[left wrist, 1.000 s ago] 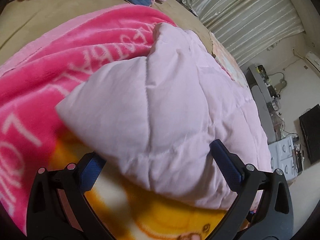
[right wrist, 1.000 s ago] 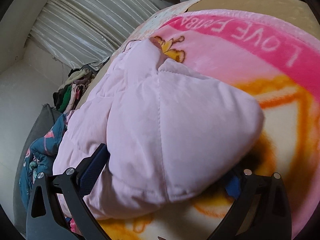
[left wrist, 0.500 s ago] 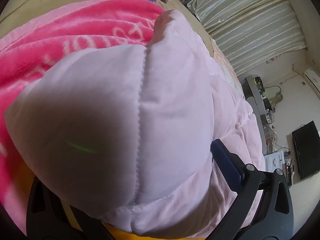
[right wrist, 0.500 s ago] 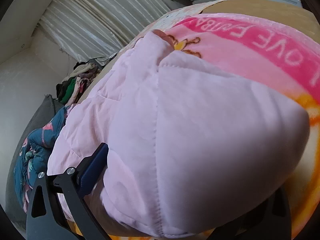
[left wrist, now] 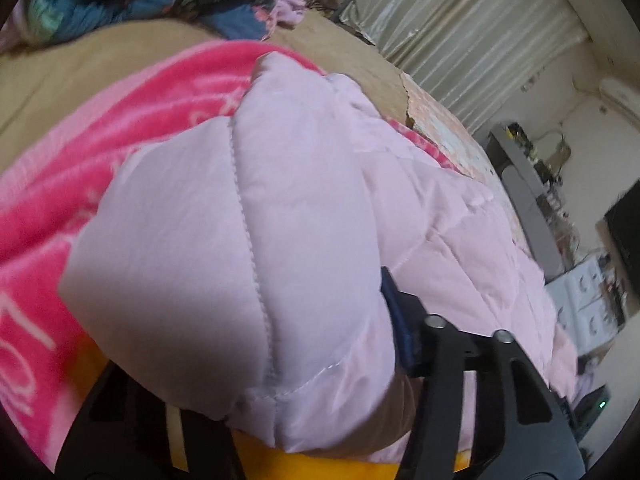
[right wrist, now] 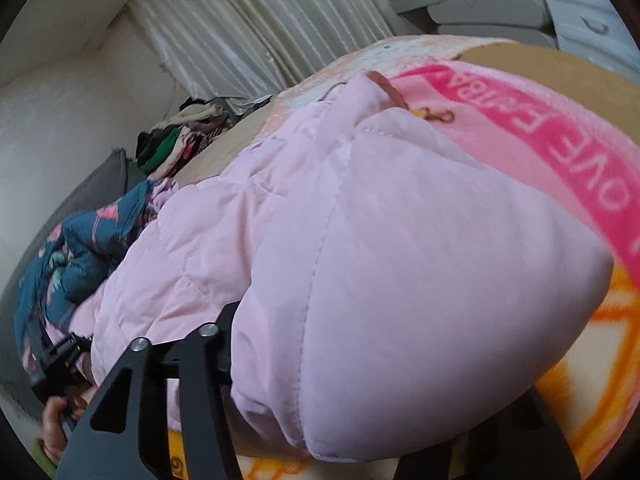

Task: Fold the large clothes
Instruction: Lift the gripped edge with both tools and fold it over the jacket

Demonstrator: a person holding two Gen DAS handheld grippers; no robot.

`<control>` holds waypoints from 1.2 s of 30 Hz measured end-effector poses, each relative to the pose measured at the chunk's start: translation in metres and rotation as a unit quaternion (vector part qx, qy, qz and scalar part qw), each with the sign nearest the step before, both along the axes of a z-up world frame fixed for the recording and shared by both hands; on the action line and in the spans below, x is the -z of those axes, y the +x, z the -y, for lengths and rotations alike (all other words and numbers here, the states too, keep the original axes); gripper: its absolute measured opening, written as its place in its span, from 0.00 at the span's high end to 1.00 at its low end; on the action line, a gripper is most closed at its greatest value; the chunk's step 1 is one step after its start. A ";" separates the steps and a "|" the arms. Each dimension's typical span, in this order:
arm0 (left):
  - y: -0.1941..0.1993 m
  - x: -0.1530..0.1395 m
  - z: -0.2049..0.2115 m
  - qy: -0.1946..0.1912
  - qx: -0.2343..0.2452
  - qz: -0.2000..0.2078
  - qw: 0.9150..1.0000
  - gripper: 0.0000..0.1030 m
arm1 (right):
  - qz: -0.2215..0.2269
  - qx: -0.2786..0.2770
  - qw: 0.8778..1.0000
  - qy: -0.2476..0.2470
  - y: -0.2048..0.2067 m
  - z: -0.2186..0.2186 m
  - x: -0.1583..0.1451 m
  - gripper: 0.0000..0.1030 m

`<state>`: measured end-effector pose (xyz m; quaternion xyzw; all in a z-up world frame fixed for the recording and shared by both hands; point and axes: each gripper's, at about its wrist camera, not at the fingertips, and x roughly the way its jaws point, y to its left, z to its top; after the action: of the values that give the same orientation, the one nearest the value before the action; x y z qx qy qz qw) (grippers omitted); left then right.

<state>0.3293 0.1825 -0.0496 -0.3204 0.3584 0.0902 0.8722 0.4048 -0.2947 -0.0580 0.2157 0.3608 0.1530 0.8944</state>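
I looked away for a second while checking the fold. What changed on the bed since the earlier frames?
Both grippers, left and right, are closing on the near edge of the pale pink quilted jacket, which earlier lay between open jaws and now bulges up. The pink blanket and clothes pile stayed put.

A lived-in home bedroom: a bed (left wrist: 120, 64) spread with a pink fleece blanket (right wrist: 560, 148), heaped clothes (right wrist: 176, 140) at its far side, pleated curtains (left wrist: 460, 24) behind, cluttered shelves (left wrist: 532, 168) to the right.
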 end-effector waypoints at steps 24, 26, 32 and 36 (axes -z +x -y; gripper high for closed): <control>-0.045 -0.087 0.035 0.145 0.046 0.056 0.987 0.74 | 0.111 -0.077 0.985 -0.108 -0.063 -0.029 -0.081 0.67; -0.051 -0.092 0.035 0.149 0.046 0.060 0.986 0.74 | 0.117 -0.083 0.984 -0.109 -0.071 -0.028 -0.088 0.67; -0.072 -0.098 0.038 0.155 0.048 0.065 0.985 0.74 | 0.130 -0.096 0.980 -0.119 -0.096 -0.028 -0.101 0.67; -0.087 -0.096 0.039 0.154 0.049 0.067 0.984 0.74 | 0.132 -0.099 0.978 -0.126 -0.109 -0.029 -0.104 0.67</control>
<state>0.2419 0.1436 0.0467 -0.1694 0.2957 0.0801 0.9367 0.2955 -0.2659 0.0464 0.0424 0.2752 0.2210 0.9347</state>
